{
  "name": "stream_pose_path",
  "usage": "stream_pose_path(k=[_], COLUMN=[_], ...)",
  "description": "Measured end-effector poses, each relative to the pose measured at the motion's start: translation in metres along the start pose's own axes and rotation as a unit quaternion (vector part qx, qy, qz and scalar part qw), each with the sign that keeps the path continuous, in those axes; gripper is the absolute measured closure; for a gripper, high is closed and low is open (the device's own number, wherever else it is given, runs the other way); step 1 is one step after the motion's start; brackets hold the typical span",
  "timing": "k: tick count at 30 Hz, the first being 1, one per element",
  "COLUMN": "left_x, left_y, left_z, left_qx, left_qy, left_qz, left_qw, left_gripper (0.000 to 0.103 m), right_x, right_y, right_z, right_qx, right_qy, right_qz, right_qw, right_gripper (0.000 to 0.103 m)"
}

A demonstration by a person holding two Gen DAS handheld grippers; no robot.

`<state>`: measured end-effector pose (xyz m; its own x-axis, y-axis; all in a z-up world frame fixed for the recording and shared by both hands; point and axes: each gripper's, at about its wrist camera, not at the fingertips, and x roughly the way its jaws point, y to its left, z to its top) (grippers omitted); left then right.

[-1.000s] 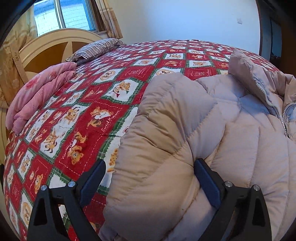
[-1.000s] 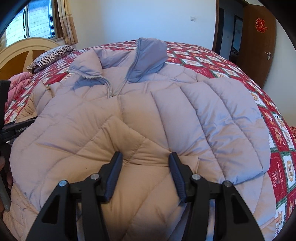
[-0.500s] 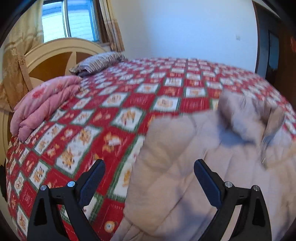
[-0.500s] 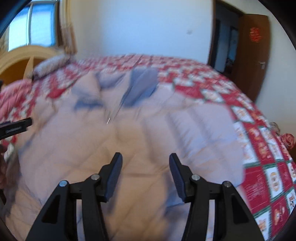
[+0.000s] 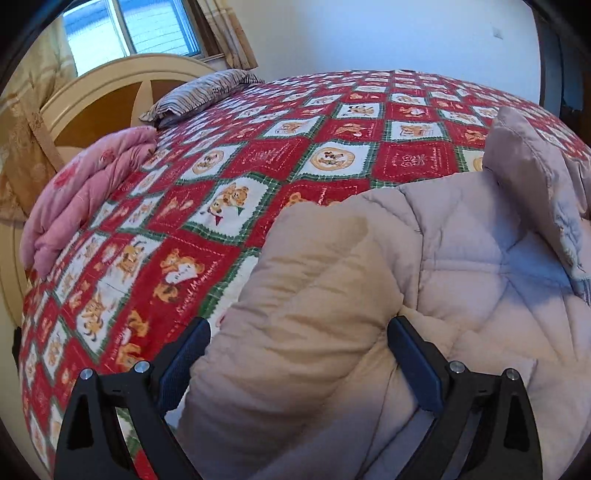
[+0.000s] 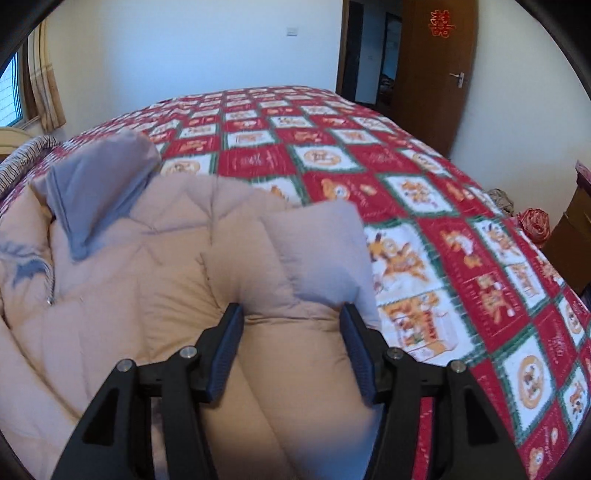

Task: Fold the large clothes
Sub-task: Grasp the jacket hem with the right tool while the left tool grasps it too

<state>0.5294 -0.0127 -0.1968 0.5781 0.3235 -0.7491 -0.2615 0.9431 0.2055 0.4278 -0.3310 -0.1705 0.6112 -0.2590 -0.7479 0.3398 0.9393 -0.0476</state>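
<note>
Beige quilted padding fills the lower right of the left wrist view: a puffy jacket [image 5: 424,295] lies on the bed [image 5: 258,155], over a red, green and white bedspread printed with cartoon bears. The left tool [image 5: 297,354] stands wide open, its two dark fingers either side of a thick roll of the jacket; the right finger [image 5: 413,363] lies against the fabric and the left finger [image 5: 184,360] just beside it, but nothing looks squeezed, so it has no hold. A folded pink blanket [image 5: 77,195] sits at the bed's left edge, a striped pillow [image 5: 199,92] lies by the cream headboard [image 5: 110,88], and a window [image 5: 136,33] with curtains is behind.

From the right wrist, the jacket [image 6: 129,295] covers the near left part of the bed [image 6: 443,229], its grey-blue collar lining [image 6: 96,192] turned up at the left and a zip running down beside it. The right tool [image 6: 291,343] is about half open, and its jaws have just been opening a little further. A bulge of jacket sits between its fingers [image 6: 229,347]; the picture is somewhat blurred, so I cannot say for sure whether the pads press it, though the fabric does seem to fill the gap. A brown door [image 6: 436,66] stands open in the far right corner.
</note>
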Motion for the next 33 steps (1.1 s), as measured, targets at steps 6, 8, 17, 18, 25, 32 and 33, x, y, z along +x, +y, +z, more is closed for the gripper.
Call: stream_pose_path(k=[6,8,17,18,25,32,33], left_x=[0.004,0.002,-0.070,-0.073,-0.056,-0.007,-0.006], left_y=[-0.001,-0.001,0.023,0.017,-0.057,-0.097,-0.101], left_z=[-0.001,0.000,0.052,0.061,0.120,0.139,0.138], left_qx=[-0.009,-0.005,-0.003,0.004,0.075,0.106,0.112], left_qy=[-0.003,-0.003,-0.045,-0.048,-0.054,-0.026,-0.030], left_qz=[0.003,0.004,-0.090,-0.098,-0.111,-0.124,-0.126], left_qw=[0.9999,1.0000,0.9949,0.9940,0.9896,0.9863,0.9852], left_gripper=[0.002,0.002,0.002,0.002,0.002,0.002,0.002], right_x=[0.007,0.007,-0.027,-0.037,-0.035,0.040,0.047], right_y=[0.004,0.005,0.000,0.002,0.044,0.098,0.104], right_z=[-0.006,-0.006,0.015,0.025,0.106,0.157,0.156], right_qx=[-0.008,-0.009,-0.013,-0.018,-0.010,-0.035,-0.049], right_qy=[-0.001,-0.002,-0.003,-0.020,-0.045,0.013,0.020], right_qz=[-0.009,-0.009,0.044,0.046,0.130,0.148,0.139], right_qw=[1.000,1.000,0.999,0.999,0.990,0.988,0.989], right_gripper=[0.042,0.042,0.024,0.021,0.011,0.011,0.013])
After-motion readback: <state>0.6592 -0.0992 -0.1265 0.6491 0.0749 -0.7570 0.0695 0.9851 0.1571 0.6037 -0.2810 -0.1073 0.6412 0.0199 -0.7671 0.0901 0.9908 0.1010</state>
